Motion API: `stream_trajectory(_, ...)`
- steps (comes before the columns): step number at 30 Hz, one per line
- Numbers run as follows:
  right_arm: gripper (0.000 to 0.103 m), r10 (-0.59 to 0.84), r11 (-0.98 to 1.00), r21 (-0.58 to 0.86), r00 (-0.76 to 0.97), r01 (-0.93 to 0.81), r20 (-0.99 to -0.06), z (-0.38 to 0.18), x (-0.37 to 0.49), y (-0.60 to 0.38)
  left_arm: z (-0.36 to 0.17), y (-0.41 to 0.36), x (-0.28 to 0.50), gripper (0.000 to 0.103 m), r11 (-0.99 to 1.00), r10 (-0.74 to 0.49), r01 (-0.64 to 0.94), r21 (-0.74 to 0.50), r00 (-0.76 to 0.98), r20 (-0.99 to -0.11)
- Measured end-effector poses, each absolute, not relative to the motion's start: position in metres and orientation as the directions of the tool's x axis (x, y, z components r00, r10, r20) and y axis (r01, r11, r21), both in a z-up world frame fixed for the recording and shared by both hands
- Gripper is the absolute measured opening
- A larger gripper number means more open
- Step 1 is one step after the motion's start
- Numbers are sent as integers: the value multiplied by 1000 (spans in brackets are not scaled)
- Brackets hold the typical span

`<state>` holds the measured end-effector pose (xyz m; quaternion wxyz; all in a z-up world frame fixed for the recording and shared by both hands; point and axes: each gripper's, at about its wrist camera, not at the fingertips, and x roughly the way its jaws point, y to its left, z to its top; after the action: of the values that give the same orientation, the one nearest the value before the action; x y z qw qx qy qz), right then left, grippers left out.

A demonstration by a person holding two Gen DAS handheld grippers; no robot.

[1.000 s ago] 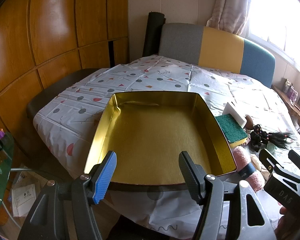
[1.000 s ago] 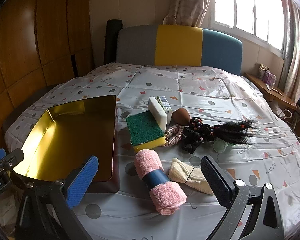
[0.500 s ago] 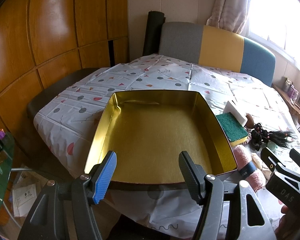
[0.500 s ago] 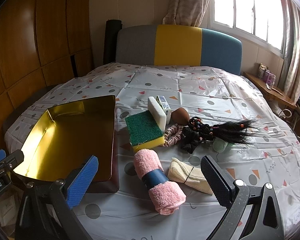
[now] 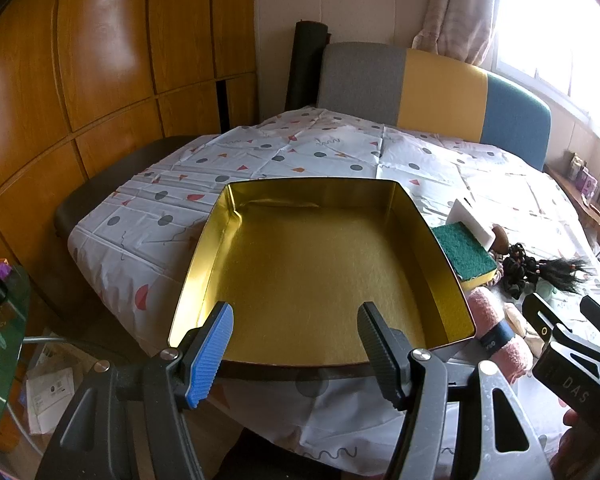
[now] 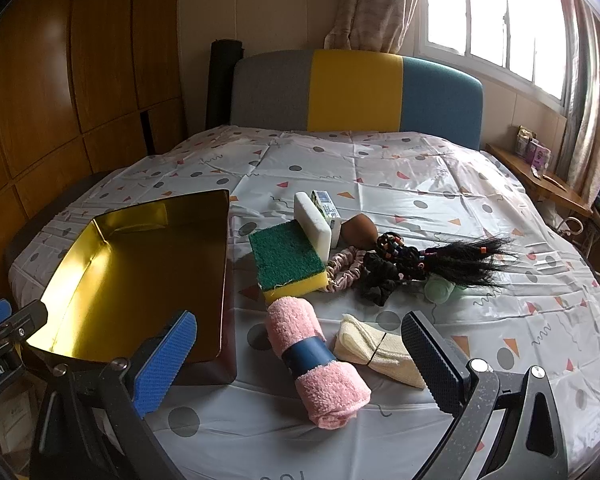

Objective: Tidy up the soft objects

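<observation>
Right wrist alone shows cream cloth [image 6: 380, 350].

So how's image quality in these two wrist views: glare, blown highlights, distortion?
Left wrist: window blown out, glare on the wardrobe, strong fisheye bending. Right wrist: window overexposed, gold tin mirrors light, objects such as the pink towel stay sharp.

Tin tray [image 6: 140, 264] lies left on the bed [image 6: 420, 184]; sponge [image 6: 286, 258] just right of it, rolled towel [image 6: 316, 360] in front of sponge, folded cloth [image 6: 376, 350] beside towel, hair ties and wig piece [image 6: 432, 258] behind the cloth.
</observation>
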<state>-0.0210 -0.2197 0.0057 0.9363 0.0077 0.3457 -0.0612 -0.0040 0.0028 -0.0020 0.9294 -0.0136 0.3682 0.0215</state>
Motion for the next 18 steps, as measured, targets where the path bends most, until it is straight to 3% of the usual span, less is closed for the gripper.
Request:
stream_trajectory(8,103,-104,992,-15,753,123,-650,4,-20,-230,-6,-5,-1,66,1000,6,-19,-11,717,-697)
stream_trajectory(11,103,-94,991,10,752,132,-652,6,-18,-248,-7,-9,3,69,989,-150,98,-114,690,-708)
stream_trajectory(13,103,-76,987,58,742,153,-666,8,-15,-271,-7,-14,8,78,965,-263,178,-193,639,-723)
stream_trajectory(18,103,-145,964,61,703,259,-696,7,-7,-338,-3,-53,17,77,925,-362,318,-208,571,-737)
